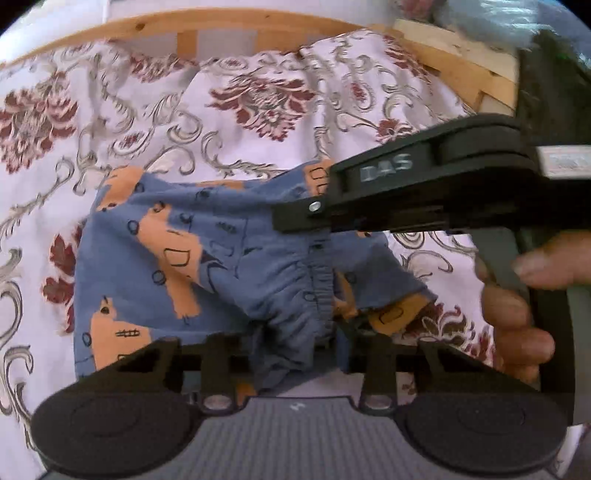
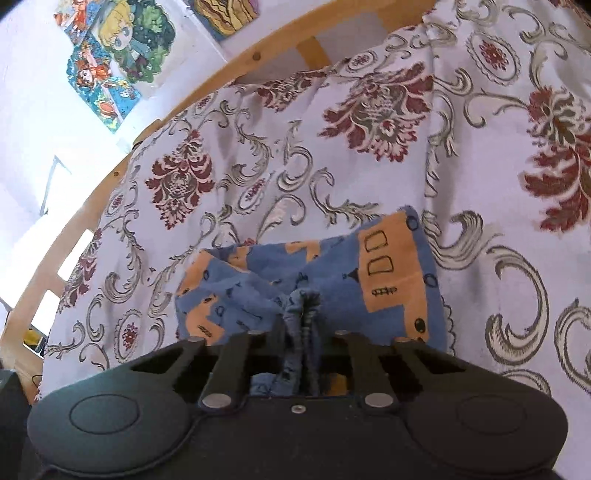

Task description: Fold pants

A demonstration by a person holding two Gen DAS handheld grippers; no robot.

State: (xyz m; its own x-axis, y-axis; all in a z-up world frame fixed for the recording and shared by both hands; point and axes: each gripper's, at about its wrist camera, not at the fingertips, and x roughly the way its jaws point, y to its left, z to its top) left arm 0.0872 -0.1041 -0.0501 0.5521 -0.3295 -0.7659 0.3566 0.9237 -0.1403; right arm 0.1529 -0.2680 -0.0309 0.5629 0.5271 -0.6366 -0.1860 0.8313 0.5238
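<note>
Small blue pants [image 1: 177,258] with orange house patches lie bunched on a floral bedspread [image 1: 258,110]. In the left wrist view my left gripper [image 1: 295,354] is shut on the gathered elastic waistband, and the cloth hides its fingertips. My right gripper [image 1: 291,219] comes in from the right, held by a hand [image 1: 524,295], with its tip on the pants' upper edge. In the right wrist view the right gripper [image 2: 301,339] is shut on a pinched fold of the pants [image 2: 332,280], which spread out to both sides beyond it.
A wooden bed frame [image 1: 184,26] curves along the far edge of the bedspread [image 2: 258,166]. The same frame [image 2: 110,177] runs along the left side in the right wrist view. Colourful pictures [image 2: 110,55] hang on the white wall behind it.
</note>
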